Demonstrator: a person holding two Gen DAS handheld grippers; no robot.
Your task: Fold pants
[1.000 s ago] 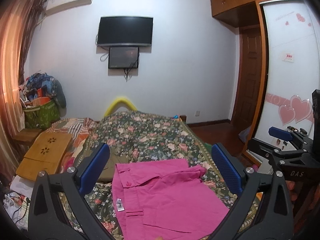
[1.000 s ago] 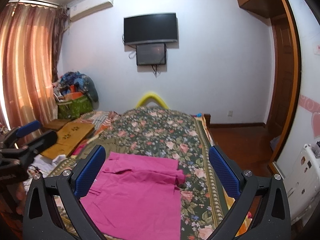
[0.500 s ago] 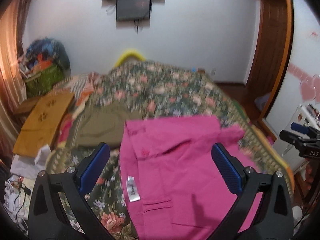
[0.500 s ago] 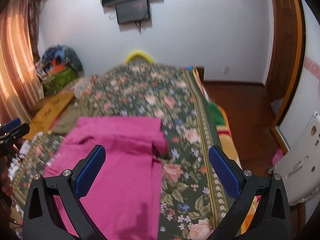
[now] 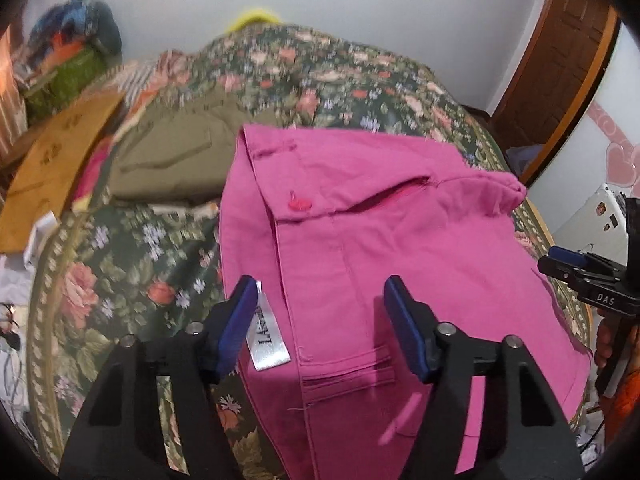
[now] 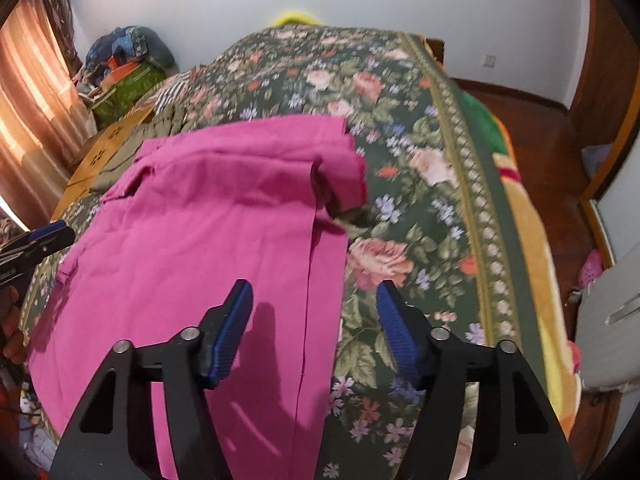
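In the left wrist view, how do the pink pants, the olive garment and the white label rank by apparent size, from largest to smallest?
1. Pink pants: largest, though nearest the camera.
2. Olive garment: smaller, lying farther back on the bed.
3. White label: clearly smallest, though close to the camera.

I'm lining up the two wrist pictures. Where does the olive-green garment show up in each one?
Left wrist: olive garment lies left of centre on the floral bedspread, beside the pink pants.
Right wrist: only a sliver at upper left, behind the pants.
Shared landmark: the wooden board, just left of the garment.
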